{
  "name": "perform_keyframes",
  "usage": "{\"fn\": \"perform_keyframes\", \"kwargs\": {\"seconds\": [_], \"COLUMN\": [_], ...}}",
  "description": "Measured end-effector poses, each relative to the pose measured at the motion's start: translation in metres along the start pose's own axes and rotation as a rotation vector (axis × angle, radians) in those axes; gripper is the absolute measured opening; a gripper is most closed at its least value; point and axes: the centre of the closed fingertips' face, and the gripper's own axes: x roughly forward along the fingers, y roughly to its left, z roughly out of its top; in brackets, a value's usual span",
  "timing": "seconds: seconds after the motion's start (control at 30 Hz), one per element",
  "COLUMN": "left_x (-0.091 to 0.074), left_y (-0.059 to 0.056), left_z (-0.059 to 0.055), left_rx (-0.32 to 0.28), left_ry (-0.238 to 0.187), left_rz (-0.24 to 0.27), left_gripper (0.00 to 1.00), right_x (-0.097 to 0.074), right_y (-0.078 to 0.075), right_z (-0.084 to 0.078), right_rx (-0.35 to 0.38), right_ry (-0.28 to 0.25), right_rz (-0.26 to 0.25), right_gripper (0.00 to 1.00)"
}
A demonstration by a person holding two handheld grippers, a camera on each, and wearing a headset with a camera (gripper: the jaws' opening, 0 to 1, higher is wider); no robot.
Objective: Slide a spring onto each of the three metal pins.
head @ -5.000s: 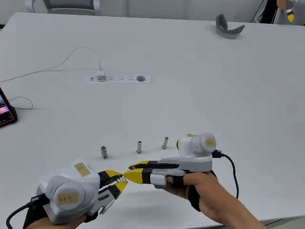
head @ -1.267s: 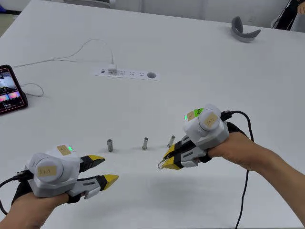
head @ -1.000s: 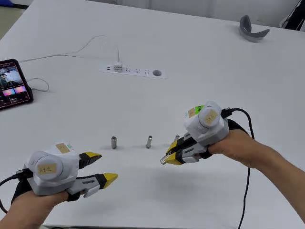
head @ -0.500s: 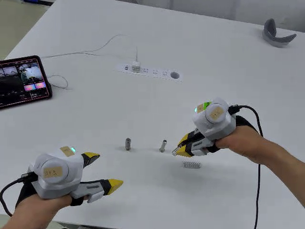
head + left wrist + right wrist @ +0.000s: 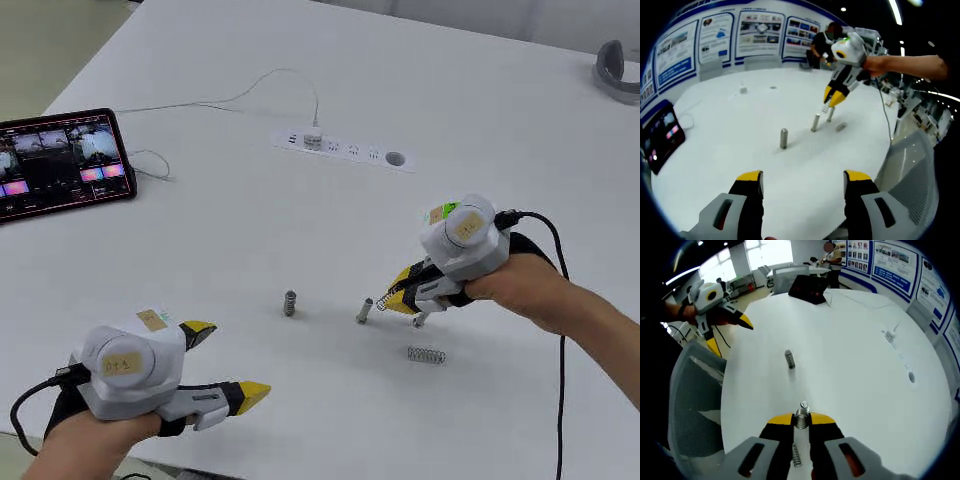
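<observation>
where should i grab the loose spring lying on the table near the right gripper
Take the loose spring near one end, from above, with the jaws across its coils. It lies flat on its side on the table, so the top is the open approach, and an end grip likely leaves the other end free for threading.

- White table (image 5: 200, 230), plain top.
- Power strip (image 5: 345, 152) lies toward the far side, and a white cable (image 5: 220, 100) trails off to its left.
- Tablet (image 5: 60, 163), screen lit, sits well left of the strip.
- Nearer than the strip stand the left pin (image 5: 290, 303) wearing a spring (image 5: 789, 359), the middle pin (image 5: 365, 311) and the third pin (image 5: 830, 114).
- Loose spring (image 5: 427, 355) lies nearer still.
- Grey curved thing (image 5: 615, 75) is far right of the strip.
</observation>
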Motion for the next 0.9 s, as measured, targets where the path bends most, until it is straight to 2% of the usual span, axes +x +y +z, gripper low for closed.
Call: {"fn": "perform_keyframes", "kwargs": {"seconds": [0.23,0.63,0.9], "left_x": [-0.001,-0.005,-0.008], "left_y": [0.004,0.011,0.011], "left_z": [-0.002,-0.002,-0.003], "left_rx": [-0.011,-0.018,-0.023], "left_ry": [0.002,0.001,0.001], "left_rz": [0.008,0.018,0.022], "left_gripper": [0.66,0.66,0.66], "right_x": [0.007,0.017,0.024], "right_y": [-0.003,-0.002,-0.001], "right_z": [0.005,0.004,0.005], "right_rx": [-0.013,-0.026,-0.049], "right_ry": [0.004,0.021,0.032], "right_rz": [0.009,0.020,0.023], "right_gripper": [0.12,0.13,0.13]}}
